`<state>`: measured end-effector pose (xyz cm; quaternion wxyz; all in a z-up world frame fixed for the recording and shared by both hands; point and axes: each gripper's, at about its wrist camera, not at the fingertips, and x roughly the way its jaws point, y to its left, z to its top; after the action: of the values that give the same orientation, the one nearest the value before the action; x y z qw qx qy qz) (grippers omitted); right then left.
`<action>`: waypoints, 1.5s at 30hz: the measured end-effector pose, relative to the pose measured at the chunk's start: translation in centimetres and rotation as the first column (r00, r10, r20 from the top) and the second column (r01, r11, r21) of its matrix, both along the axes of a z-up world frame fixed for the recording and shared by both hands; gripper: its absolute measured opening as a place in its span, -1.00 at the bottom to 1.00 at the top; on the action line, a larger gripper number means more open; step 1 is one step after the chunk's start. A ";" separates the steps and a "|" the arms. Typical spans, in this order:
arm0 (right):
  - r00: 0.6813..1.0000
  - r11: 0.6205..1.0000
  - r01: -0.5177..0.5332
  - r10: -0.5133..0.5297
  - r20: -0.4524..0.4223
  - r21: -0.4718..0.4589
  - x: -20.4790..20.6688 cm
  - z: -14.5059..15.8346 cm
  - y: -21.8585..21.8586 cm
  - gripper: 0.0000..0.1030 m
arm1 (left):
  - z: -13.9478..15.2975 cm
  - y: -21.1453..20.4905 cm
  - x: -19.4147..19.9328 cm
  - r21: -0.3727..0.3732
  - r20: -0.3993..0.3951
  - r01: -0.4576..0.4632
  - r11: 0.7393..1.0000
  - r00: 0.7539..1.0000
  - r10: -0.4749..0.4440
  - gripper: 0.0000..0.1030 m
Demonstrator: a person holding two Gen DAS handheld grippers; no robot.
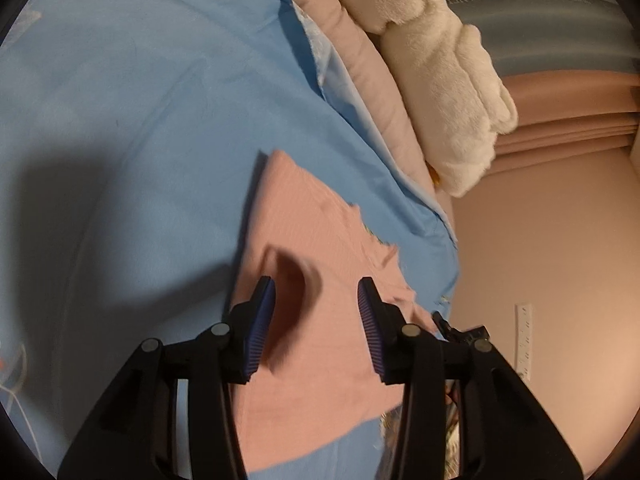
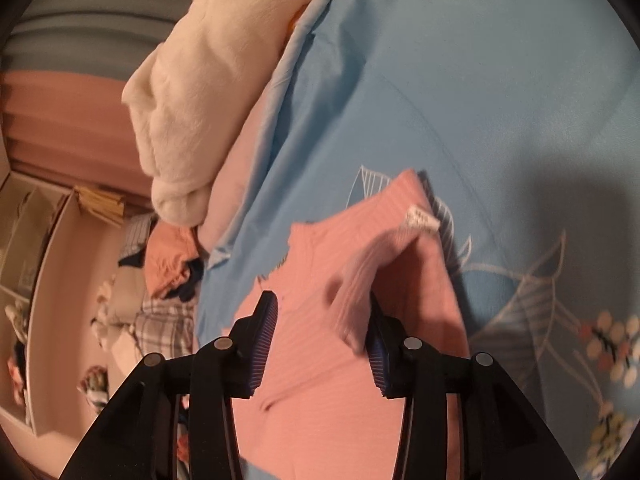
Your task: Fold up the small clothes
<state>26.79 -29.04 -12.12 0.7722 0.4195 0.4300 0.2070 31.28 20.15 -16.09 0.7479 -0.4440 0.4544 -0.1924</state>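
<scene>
A small pink ribbed garment (image 1: 304, 216) lies on the blue bedsheet (image 1: 140, 100), partly folded over itself. My left gripper (image 1: 316, 282) hovers just over it, jaws apart, with a blurred flap of the pink fabric by its left pad (image 1: 260, 320) and nothing pinched. In the right wrist view the same pink garment (image 2: 312, 380) shows a white label (image 2: 422, 216) at its far corner. A loose ribbed fold (image 2: 360, 280) hangs against the right finger of my right gripper (image 2: 322, 298), whose jaws stand apart and do not clamp it.
A rolled white plush blanket (image 1: 440, 80) and a pink quilt (image 1: 380, 92) lie along the bed's edge. Past that edge is a pile of other clothes (image 2: 168, 268) on the floor side. The sheet (image 2: 440, 80) has a leaf and flower print at the right.
</scene>
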 end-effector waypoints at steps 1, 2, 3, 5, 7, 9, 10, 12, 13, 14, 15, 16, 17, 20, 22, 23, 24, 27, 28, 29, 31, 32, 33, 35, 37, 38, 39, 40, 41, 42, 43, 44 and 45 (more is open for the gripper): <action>1.000 1.000 -0.008 0.008 0.001 -0.008 -0.1 -0.1 0.2 -0.17 | -0.2 -0.4 0.0 -0.002 -0.006 0.009 1.000 1.000 -0.009 -0.20; 1.000 1.000 -0.015 0.015 0.000 -0.017 -0.3 -0.1 0.3 -0.17 | -0.5 -0.8 -0.1 0.001 -0.013 0.026 1.000 1.000 -0.026 -0.21; 1.000 0.999 -0.020 0.020 -0.006 -0.026 -0.4 -0.3 0.4 -0.17 | -0.7 -1.4 0.0 0.002 -0.021 0.046 0.999 0.999 -0.046 -0.21; 1.000 0.999 -0.028 0.027 -0.013 -0.032 -0.6 -0.7 0.6 -0.17 | -1.2 -2.5 0.4 0.011 -0.040 0.075 0.997 0.996 -0.075 -0.43; 1.000 0.997 -0.025 0.024 -0.012 -0.072 -0.6 -0.9 0.9 -0.55 | -1.8 -3.4 1.0 -0.006 -0.055 0.093 0.996 0.994 -0.093 -0.96; 0.999 0.990 -0.032 0.031 -0.012 -0.139 -0.3 -0.5 1.7 -0.85 | -1.7 -3.7 1.2 -0.011 -0.049 0.067 0.998 0.997 -0.067 -0.93; 0.999 0.990 -0.032 0.032 -0.003 -0.135 -0.2 -0.3 1.8 -0.86 | -1.4 -3.6 1.4 -0.025 -0.034 0.043 0.999 0.998 -0.043 -0.93; 0.999 0.994 -0.018 0.022 0.039 -0.105 0.0 0.4 1.7 -0.86 | -0.5 -2.6 1.9 -0.088 0.009 -0.045 0.995 0.999 0.046 -0.92; 0.998 0.996 -0.007 0.012 0.060 -0.088 0.3 0.8 1.6 -0.86 | -0.1 -2.1 2.2 -0.108 0.026 -0.080 0.991 0.996 0.083 -0.92; 0.997 0.998 0.003 0.001 0.072 -0.059 0.8 1.2 1.4 -0.86 | 0.4 -1.6 2.8 -0.125 0.037 -0.119 0.985 0.992 0.125 -0.92; 0.997 0.999 0.010 -0.006 0.075 -0.049 1.2 1.3 1.4 -0.86 | 0.6 -1.5 3.4 -0.138 0.043 -0.130 0.982 0.990 0.137 -0.92; 0.997 0.998 0.021 -0.017 0.073 -0.051 1.8 1.3 1.4 -0.86 | 0.7 -1.3 4.2 -0.151 0.046 -0.141 0.978 0.988 0.150 -0.92; 0.997 0.998 0.029 -0.025 0.067 -0.051 2.4 1.2 1.3 -0.86 | 1.0 -1.2 4.9 -0.136 0.047 -0.158 0.978 0.985 0.165 -0.92; 0.997 0.997 0.074 -0.074 -0.008 -0.007 4.8 -0.1 1.2 -0.86 | 0.3 -1.2 7.1 -0.087 -0.008 -0.200 0.976 0.980 0.200 -0.91; 0.992 0.995 0.095 -0.095 -0.079 -0.005 5.9 -1.2 0.7 -0.37 | -0.8 -1.2 8.3 -0.013 -0.071 -0.226 0.974 0.972 0.224 -0.93; 0.989 0.994 0.109 -0.110 -0.097 -0.011 6.1 -1.5 0.5 -0.25 | -1.2 -1.1 8.5 0.011 -0.085 -0.222 0.975 0.971 0.222 -0.93; 0.990 0.994 0.112 -0.112 -0.086 0.003 6.1 -1.6 0.3 -0.24 | -1.4 -1.0 8.5 0.034 -0.091 -0.219 0.975 0.971 0.222 -0.92; 0.996 0.996 0.092 -0.092 -0.015 -0.005 5.2 -0.1 -0.3 -0.07 | -1.1 -0.3 7.5 0.085 -0.061 -0.211 0.974 0.974 0.217 -0.74; 0.996 0.995 0.091 -0.091 0.015 -0.033 4.7 0.8 -0.5 -0.04 | -0.8 0.1 7.0 0.101 -0.051 -0.213 0.972 0.974 0.219 -0.68; 0.995 0.993 0.091 -0.087 0.052 -0.075 4.0 1.7 -0.7 -0.04 | -0.5 0.4 6.4 0.112 -0.034 -0.213 0.971 0.975 0.218 -0.59; 0.994 0.988 0.067 -0.054 0.097 -0.137 2.9 2.9 -0.3 -0.03 | 0.4 1.0 5.3 0.133 0.007 -0.208 0.969 0.978 0.209 -0.59; 0.993 0.981 0.032 -0.009 0.120 -0.192 2.1 3.4 0.3 -0.03 | 0.7 1.0 4.9 0.135 0.022 -0.200 0.970 0.980 0.199 -0.59; 0.991 0.971 0.012 0.020 0.133 -0.241 1.5 3.7 1.0 -0.03 | 0.9 0.7 4.5 0.131 0.041 -0.185 0.974 0.983 0.182 -0.59; 0.985 0.921 -0.032 0.095 0.144 -0.387 0.2 3.8 3.1 -0.04 | 1.2 -0.3 3.8 0.145 0.071 -0.140 0.979 0.989 0.131 -0.58; 0.981 0.868 -0.058 0.141 0.134 -0.494 -0.5 3.1 5.1 -0.04 | 0.9 -1.9 3.4 0.224 0.069 -0.095 0.970 0.994 0.081 -0.58; 0.981 0.851 -0.069 0.152 0.118 -0.520 -0.6 2.6 5.4 -0.04 | 0.3 -2.7 3.2 0.281 0.047 -0.067 0.957 0.997 0.056 -0.58; 0.983 0.829 -0.083 0.158 0.089 -0.553 -0.4 1.7 5.9 -0.05 | -0.3 -2.9 2.9 0.321 0.030 -0.059 0.945 0.998 0.052 -0.59; 0.984 0.811 -0.088 0.161 0.075 -0.579 -0.2 1.0 6.3 -0.16 | -1.0 -3.2 2.7 0.380 0.008 -0.054 0.924 0.998 0.055 -0.59; 0.983 0.790 -0.080 0.164 0.084 -0.608 -0.2 0.7 6.6 -0.19 | -1.5 -3.2 2.5 0.398 0.002 -0.050 0.916 0.999 0.054 -0.60; 0.981 0.775 -0.074 0.170 0.095 -0.627 -0.2 0.8 6.8 -0.19 | -1.7 -2.9 2.1 0.392 0.008 -0.053 0.919 0.999 0.054 -0.60; 0.981 0.768 -0.072 0.168 0.092 -0.636 -0.1 1.0 7.0 -0.19 | -1.7 -2.6 1.7 0.380 0.010 -0.058 0.923 0.998 0.059 -0.57; 0.983 0.765 -0.069 0.162 0.087 -0.641 -0.2 1.2 7.1 -0.19 | -1.6 -2.0 1.1 0.365 0.004 -0.061 0.929 0.998 0.064 -0.45; 0.984 0.764 -0.070 0.159 0.082 -0.641 -0.2 1.6 7.3 -0.18 | -1.5 -1.5 0.4 0.345 0.007 -0.060 0.937 0.998 0.062 -0.31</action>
<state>26.62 -21.76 -10.52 0.8809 0.0920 0.4476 0.1236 31.69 18.64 -17.61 0.8189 -0.3202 0.4686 -0.0855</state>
